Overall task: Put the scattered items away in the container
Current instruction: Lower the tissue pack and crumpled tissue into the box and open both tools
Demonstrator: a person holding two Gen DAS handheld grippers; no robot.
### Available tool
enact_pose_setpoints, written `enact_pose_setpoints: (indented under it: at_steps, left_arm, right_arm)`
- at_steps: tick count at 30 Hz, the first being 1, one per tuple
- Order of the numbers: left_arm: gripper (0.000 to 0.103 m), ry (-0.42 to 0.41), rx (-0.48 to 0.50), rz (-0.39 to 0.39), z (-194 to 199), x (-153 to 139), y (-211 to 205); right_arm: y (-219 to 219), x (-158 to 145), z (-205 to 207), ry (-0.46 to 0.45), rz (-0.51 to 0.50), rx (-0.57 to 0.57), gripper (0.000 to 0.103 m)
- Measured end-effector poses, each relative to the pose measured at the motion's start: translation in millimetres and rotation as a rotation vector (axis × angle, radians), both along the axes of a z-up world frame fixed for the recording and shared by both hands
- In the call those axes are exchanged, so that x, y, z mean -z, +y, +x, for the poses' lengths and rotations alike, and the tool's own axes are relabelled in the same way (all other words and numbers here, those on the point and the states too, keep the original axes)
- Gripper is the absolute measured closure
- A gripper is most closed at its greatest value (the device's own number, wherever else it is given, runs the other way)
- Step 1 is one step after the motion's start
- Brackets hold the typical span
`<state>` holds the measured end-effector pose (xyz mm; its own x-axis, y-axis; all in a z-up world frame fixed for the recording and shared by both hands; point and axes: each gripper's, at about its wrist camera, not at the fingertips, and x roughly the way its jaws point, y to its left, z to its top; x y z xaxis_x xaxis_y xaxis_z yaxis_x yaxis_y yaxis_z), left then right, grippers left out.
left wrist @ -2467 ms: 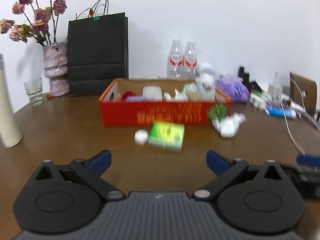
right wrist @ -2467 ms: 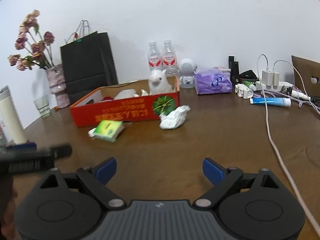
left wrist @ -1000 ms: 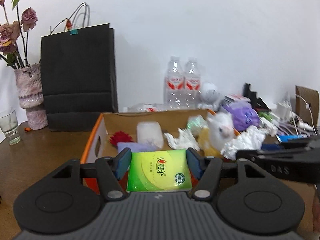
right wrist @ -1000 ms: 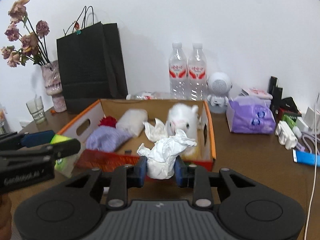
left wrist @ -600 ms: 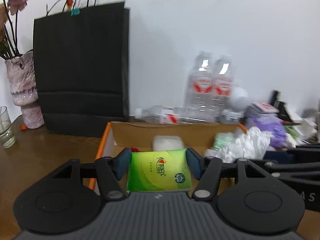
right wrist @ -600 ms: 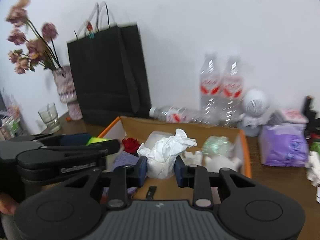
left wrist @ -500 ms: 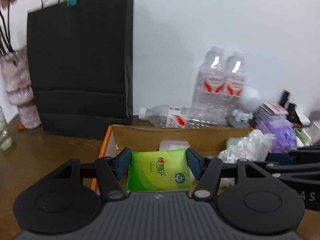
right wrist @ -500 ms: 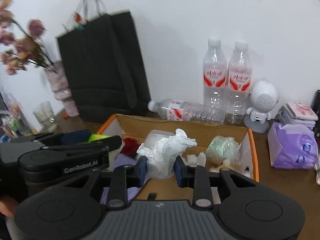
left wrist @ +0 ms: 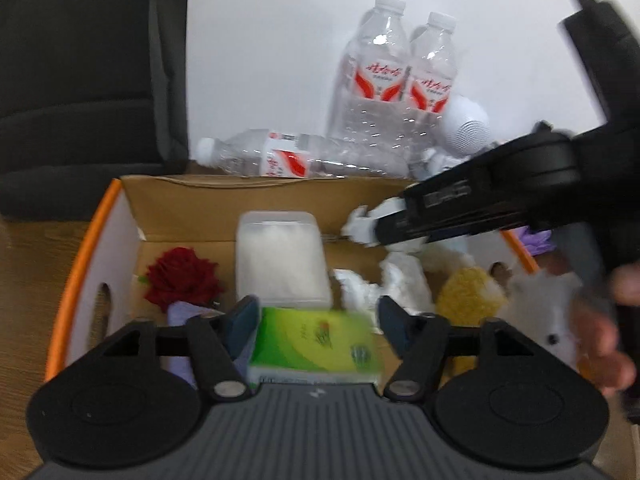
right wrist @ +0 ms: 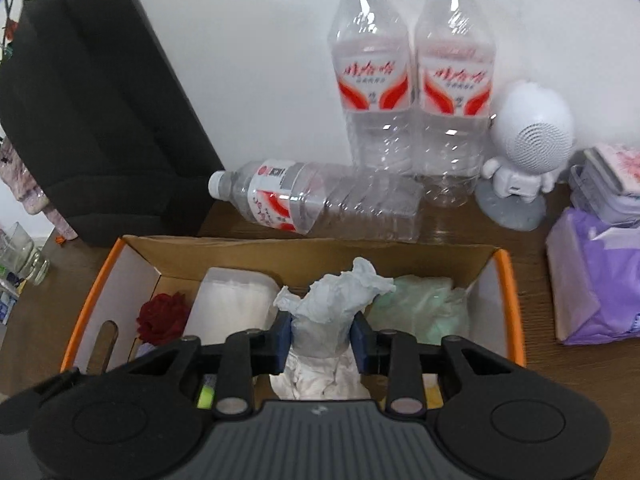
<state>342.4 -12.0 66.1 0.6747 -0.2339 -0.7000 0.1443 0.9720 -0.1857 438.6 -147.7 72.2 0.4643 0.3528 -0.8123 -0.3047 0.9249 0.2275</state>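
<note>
Left wrist view: I am holding my left gripper [left wrist: 316,320] over the near edge of the cardboard box [left wrist: 256,192]. Its blue fingers [left wrist: 242,318] are standing apart around the green tissue pack [left wrist: 316,348]; the left one is meeting the pack's side, while a gap is showing at the right one, and the pack is blurring, so I cannot tell whether it is being gripped. Inside the box, a red flower [left wrist: 182,280] is lying by the left wall, a clear plastic tub [left wrist: 282,260] is sitting near the far wall, and crumpled white tissues [left wrist: 400,280] are lying to the right of the tub, with a yellow plush [left wrist: 468,288] further right. My right gripper [left wrist: 364,232] is reaching in from the right edge, pinching a crumpled paper wad [left wrist: 358,224].

Right wrist view: my right gripper [right wrist: 320,334] is pressing its fingers [right wrist: 282,334] onto the crumpled paper wad [right wrist: 336,300] above the middle of the cardboard box [right wrist: 312,258]. Behind the box's far wall, a water bottle [right wrist: 316,202] is lying on its side on the wooden table [right wrist: 532,248], two upright bottles [right wrist: 412,80] are standing against the wall, and a white robot speaker [right wrist: 524,144] is standing to their right. A black paper bag [right wrist: 92,112] is standing at the box's far left corner, and a purple tissue pack [right wrist: 596,280] is lying just beside the right edge of the box.
</note>
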Motion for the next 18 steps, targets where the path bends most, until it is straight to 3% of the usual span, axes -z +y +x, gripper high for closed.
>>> enact_pose_setpoints:
  at_steps: [2, 7, 9, 14, 18]
  left_arm:
    - [0.017, -0.007, 0.010, -0.039, -4, -5, 5]
    - [0.014, -0.069, -0.045, 0.020, -12, -29, 25]
    - [0.013, -0.067, -0.075, 0.023, -13, -36, 35]
    - [0.000, -0.066, -0.154, 0.080, -19, -49, 43]
    - [0.000, -0.062, -0.166, 0.128, -35, -62, 37]
  right_arm:
    - [6, 4, 6, 0.019, -0.002, -0.006, 0.066]
    - [13, -4, 7, 0.010, -0.037, 0.002, 0.040]
    - [11, -10, 4, 0.007, -0.042, 0.003, 0.038]
    - [-2, -24, -5, 0.019, -0.041, 0.036, 0.036]
    - [-14, -43, -24, 0.021, -0.037, 0.050, 0.030]
